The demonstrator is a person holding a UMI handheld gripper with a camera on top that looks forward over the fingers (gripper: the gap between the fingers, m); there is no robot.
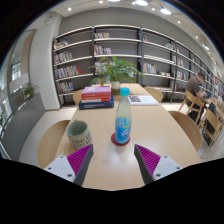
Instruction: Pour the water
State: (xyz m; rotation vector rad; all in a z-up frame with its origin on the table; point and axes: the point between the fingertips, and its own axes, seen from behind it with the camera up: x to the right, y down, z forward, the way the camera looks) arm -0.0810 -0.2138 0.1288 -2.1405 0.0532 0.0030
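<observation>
Two targets ahead: bottle [122, 124] at frame centre, just beyond my claw [113, 158], mug [79, 134] left of it. Claw wide, holding nothing. I'd centre on the bottle, close on its mid-body below the cap, keep it upright until it's over the mug. Pale wood bench [150, 128], books [97, 96] and plant [118, 70] behind, shelves [110, 50] along upper frame.

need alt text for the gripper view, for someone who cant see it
A clear water bottle with a blue label stands upright on a light wooden table, just ahead of the open tool. A greenish patterned cup stands beside it, nearer one finger. Beyond them lie stacked books, with a potted plant and bookshelves behind.
</observation>
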